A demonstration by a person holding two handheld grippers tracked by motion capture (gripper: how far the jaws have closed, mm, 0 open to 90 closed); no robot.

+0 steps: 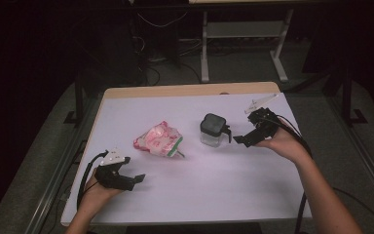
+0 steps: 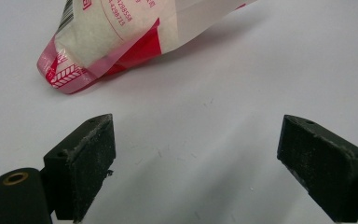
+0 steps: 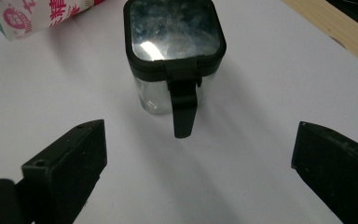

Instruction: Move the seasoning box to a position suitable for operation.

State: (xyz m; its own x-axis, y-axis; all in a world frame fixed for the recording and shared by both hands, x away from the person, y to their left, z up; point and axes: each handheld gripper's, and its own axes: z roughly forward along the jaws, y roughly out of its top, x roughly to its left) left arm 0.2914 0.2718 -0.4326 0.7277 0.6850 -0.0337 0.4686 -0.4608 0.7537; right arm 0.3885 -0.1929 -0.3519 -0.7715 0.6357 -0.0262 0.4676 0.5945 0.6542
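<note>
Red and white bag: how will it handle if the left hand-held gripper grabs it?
The red and white bag is thin printed film, so probably floppy, likely to crumple between the jaws. Its white contents look loose or soft and may shift. The glossy film could slip; the sealed flat corner seems the safer pinch.

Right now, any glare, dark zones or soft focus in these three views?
High view: surroundings nearly black, table brightly lit, slightly washed out. Right gripper view: glare patch on the jar lid; the jar throws a soft shadow. Left gripper view: bag sharp enough that its print shows, soft shadow under it; the left claw pads look a little soft.
</note>
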